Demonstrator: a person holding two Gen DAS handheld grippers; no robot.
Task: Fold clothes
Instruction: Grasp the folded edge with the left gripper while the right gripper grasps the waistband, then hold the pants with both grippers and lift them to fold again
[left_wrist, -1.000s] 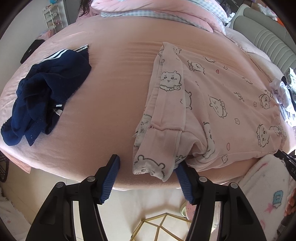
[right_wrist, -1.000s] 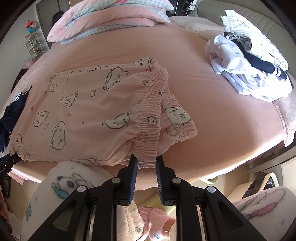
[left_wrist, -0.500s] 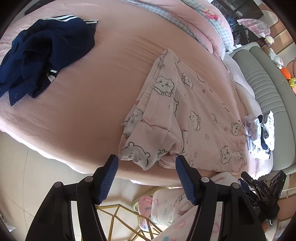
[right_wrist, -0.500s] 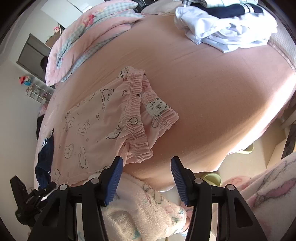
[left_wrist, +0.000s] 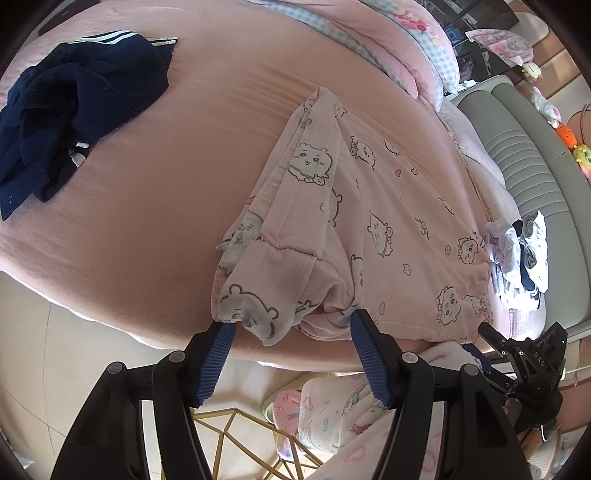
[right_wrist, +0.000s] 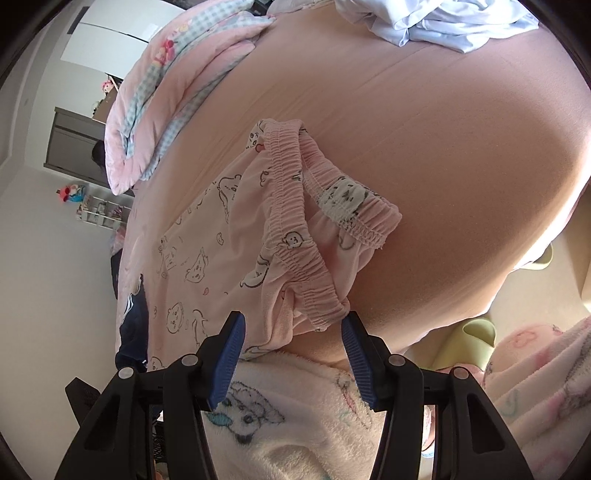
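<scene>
The pink cartoon-print cotton pyjama trousers (left_wrist: 373, 206) lie flat on the pink-sheeted bed (left_wrist: 192, 177) at its near edge. Left of them — well apart — sits the crumpled navy striped garment (left_wrist: 70, 122); right of them, the heap of white clothes (right_wrist: 443, 18). Behind lies the folded pink checked quilt (right_wrist: 173, 81).

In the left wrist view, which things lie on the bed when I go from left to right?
Navy clothes → pink printed pajama pants → small pile of white and navy clothes, near the grey headboard.
</scene>
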